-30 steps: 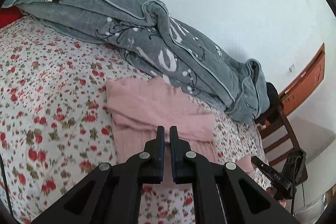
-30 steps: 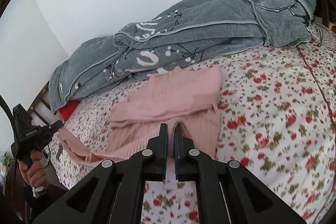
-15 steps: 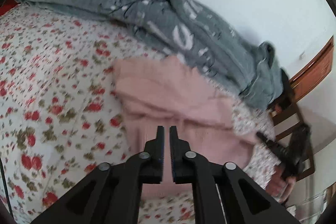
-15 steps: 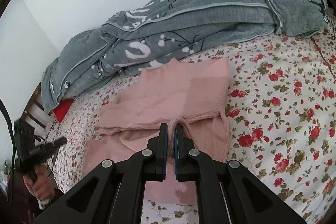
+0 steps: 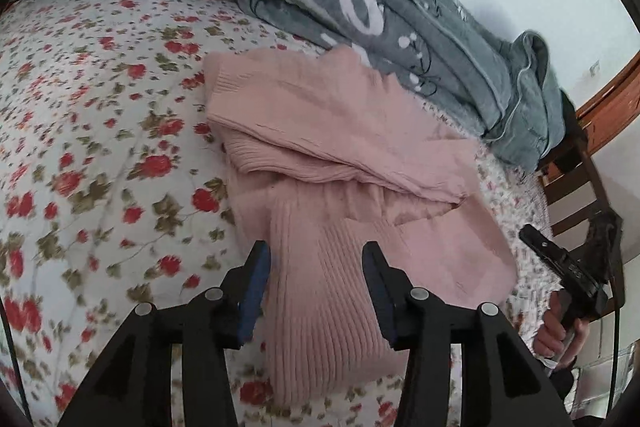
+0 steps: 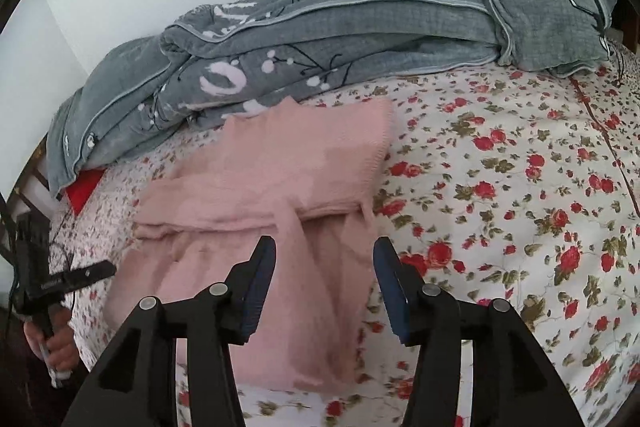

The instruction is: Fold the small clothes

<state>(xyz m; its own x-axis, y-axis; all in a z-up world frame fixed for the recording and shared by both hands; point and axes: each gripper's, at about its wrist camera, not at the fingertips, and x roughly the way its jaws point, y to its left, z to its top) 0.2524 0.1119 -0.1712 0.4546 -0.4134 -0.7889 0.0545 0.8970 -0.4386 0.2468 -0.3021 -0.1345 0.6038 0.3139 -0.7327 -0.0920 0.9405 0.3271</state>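
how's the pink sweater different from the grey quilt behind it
The pink sweater is plain ribbed knit, folded flat near the grippers; the grey quilt is printed with white flowers and heaped against the wall. The quilt is far bigger. Both lie on the floral bedsheet.

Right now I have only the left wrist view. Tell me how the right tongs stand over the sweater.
Observer: The right tongs are open, jaws apart above the near part of the pink sweater, gripping nothing.
Operator: Report what lies to their right.
Observer: Floral bedsheet, crossed farther out by a thin dark line.
Operator: Now check beneath the quilt's edge.
Observer: A red cloth peeks out from under the grey quilt at its left end in the right wrist view.
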